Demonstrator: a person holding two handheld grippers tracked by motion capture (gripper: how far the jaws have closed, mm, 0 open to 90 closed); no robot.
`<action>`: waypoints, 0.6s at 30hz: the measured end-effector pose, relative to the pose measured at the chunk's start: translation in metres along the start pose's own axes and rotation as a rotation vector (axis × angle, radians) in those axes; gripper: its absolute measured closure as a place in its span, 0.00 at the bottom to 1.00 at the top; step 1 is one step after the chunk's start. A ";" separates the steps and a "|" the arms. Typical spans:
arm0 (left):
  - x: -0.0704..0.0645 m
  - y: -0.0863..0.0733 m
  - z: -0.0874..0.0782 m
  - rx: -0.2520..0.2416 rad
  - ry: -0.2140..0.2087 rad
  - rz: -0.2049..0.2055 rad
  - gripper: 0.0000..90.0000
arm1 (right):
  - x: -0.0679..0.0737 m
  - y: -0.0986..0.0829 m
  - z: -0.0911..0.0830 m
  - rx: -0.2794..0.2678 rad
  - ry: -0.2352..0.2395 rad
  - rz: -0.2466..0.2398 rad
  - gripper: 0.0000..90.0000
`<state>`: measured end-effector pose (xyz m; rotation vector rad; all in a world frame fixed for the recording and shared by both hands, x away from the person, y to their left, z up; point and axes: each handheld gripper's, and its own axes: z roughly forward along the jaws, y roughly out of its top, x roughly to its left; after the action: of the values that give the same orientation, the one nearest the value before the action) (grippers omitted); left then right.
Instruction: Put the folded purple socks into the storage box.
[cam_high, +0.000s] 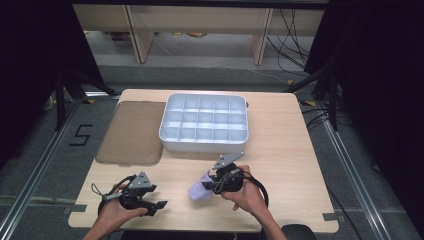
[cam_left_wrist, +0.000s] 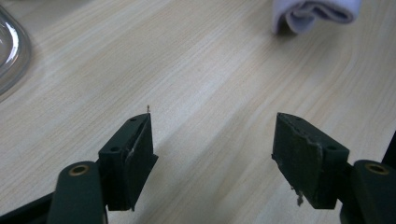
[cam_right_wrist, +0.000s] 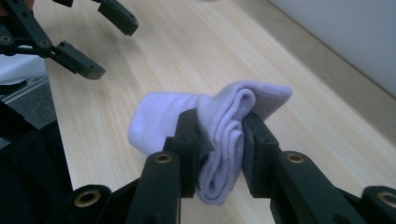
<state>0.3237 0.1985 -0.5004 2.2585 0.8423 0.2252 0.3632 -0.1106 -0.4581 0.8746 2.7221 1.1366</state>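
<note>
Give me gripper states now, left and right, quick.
Left gripper: open, jaws wide apart over the bare table, holding nothing.
Right gripper: closed on the folded lilac sock.

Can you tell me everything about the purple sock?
The sock is pale lilac, soft knitted cloth with fine ribs, folded over on itself into a thick bundle. The right gripper pinches its folded middle between both black jaws, so the layers bulge out above and below. It sits near the front of the wooden table, in front of the white divider box, and looks to be at or just above the tabletop. Its far end is rounded and smooth.
</note>
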 end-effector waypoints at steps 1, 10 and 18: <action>-0.001 -0.001 0.000 -0.005 -0.005 -0.011 0.32 | -0.001 0.000 -0.002 -0.007 -0.006 -0.003 0.79; -0.003 -0.001 0.002 0.002 -0.021 -0.011 0.32 | -0.012 0.013 -0.023 -0.005 -0.069 0.020 0.79; 0.000 -0.003 0.002 0.008 0.002 -0.007 0.31 | -0.031 0.030 -0.048 -0.008 -0.122 0.008 0.79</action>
<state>0.3231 0.1986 -0.5042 2.2628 0.8537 0.2205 0.3908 -0.1409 -0.4082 0.9226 2.6171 1.0583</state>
